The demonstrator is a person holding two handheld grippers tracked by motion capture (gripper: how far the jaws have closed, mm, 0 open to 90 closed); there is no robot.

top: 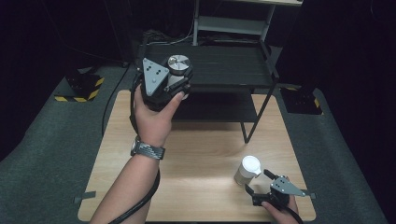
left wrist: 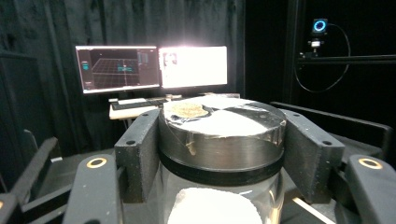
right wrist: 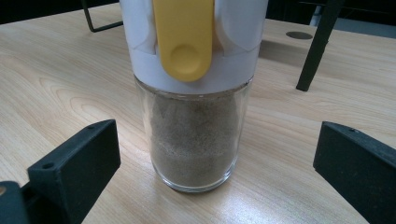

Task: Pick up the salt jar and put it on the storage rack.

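The left hand-held gripper (top: 180, 74) is up in the air beyond the far-left part of the tabletop (top: 196, 154), level with the black shelf rack (top: 224, 65) that stands across the far edge. Its jaws are clamped on a glass jar with a metal lid (left wrist: 222, 135): in the left gripper view the black pads press the lid's rim from both sides, a patch of brownish residue sits on the shiny top, and something white shows through the glass below. From the high view the round silver lid (top: 179, 62) sits just beside the gripper's grey three-cornered plate, and the person's left hand (top: 154, 116), with a watch at the wrist, is wrapped around the body.

Down at the near-right corner of the tabletop, the right hand-held gripper (top: 256, 182) rests low with its jaws spread wide, gripping nothing. Between them and clear of both pads stands a spice jar (right wrist: 196, 130), upright on the wood: clear glass, part-filled with tan powder, white cap (top: 251, 164) with a yellow flip tab (right wrist: 184, 37).

The rack's black legs (top: 257, 116) come down on the tabletop between the two jars, nearer the far edge. Behind the raised jar, two lit monitors (left wrist: 152, 67) glow against dark curtains.
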